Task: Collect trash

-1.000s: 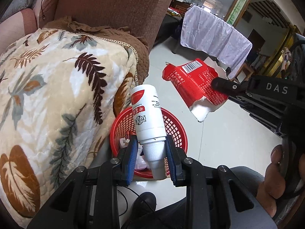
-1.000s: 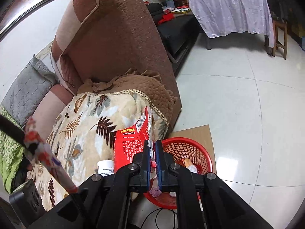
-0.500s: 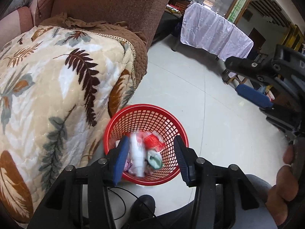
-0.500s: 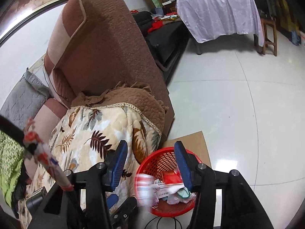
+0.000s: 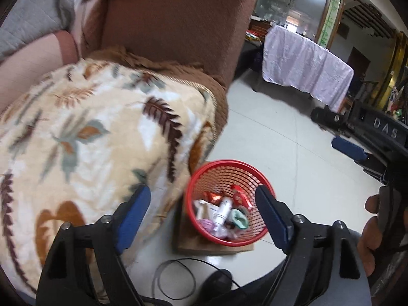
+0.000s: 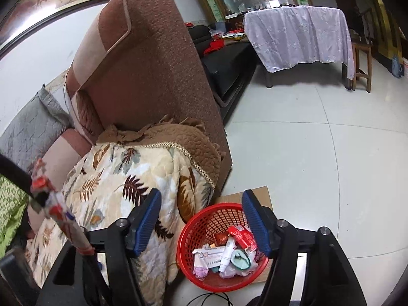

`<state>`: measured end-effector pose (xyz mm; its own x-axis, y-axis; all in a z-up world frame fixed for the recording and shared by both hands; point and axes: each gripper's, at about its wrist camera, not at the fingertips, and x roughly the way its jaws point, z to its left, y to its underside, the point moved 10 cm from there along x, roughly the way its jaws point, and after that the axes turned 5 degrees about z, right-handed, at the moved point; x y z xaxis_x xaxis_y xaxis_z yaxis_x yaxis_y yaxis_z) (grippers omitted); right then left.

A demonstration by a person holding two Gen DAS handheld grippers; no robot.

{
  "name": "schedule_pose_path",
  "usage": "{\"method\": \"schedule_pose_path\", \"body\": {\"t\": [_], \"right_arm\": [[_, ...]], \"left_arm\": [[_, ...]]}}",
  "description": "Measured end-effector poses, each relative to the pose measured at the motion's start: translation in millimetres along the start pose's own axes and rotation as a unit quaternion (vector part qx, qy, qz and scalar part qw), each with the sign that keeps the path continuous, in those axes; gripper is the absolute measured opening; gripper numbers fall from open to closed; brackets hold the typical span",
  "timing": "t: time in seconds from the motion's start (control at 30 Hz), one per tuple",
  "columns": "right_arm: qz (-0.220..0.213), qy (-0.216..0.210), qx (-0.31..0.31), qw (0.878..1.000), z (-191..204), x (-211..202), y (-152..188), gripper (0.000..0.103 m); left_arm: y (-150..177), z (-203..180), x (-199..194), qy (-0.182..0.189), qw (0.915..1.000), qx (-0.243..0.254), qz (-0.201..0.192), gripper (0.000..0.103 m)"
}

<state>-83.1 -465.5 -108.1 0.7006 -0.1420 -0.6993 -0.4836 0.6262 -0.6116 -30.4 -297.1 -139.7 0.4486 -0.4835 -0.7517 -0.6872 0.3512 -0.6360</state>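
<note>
1 red basket (image 6: 193, 232) stands on the floor (image 6: 318, 165), on 1 sheet of cardboard (image 6: 262, 193) beside the sofa's front corner. Inside it: 1 white bottle (image 6: 227, 252), 1 red packet (image 6: 242, 236), 1 white printed wrapper (image 6: 210, 256), 1 pale green piece (image 6: 239, 258) and 1 pink scrap (image 6: 200, 271) (the rest of the heap is too tangled to count). 1 leaf-patterned blanket (image 6: 114, 186) covers 1 brown sofa (image 6: 153, 63). 1 cloth-draped table (image 6: 295, 33) stands at the far end of the floor, with 1 wooden stool (image 6: 362, 63) beside it. 2 grippers, left gripper (image 5: 202, 215) and right gripper (image 6: 202, 223), jaws opening, nothing between them.

blanket (image 5: 84, 137) blurred, basket (image 6: 193, 232) contents jumbled
</note>
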Motion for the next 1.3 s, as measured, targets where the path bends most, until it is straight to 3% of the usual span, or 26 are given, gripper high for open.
{"method": "schedule_pose_path", "body": {"t": [0.27, 0.47, 1.0, 1.3], "right_arm": [[0.040, 0.017, -0.046, 0.998, 10, -5, 32, 0.077], [0.057, 0.031, -0.068, 0.996, -1, -13, 49, 0.079], [0.091, 0.019, -0.051, 0.994, 0, -1, 58, 0.080], [0.086, 0.028, -0.064, 0.994, 4, -2, 61, 0.080]], "left_arm": [[2, 14, -12, -0.045, 0.9990, 0.007, -0.002, 0.085], [-2, 9, -29, -0.085, 0.9956, 0.029, -0.027, 0.085], [2, 10, -30, -0.100, 0.9944, 0.028, -0.020, 0.085], [2, 13, -31, -0.104, 0.9942, 0.024, -0.017, 0.085]]}}
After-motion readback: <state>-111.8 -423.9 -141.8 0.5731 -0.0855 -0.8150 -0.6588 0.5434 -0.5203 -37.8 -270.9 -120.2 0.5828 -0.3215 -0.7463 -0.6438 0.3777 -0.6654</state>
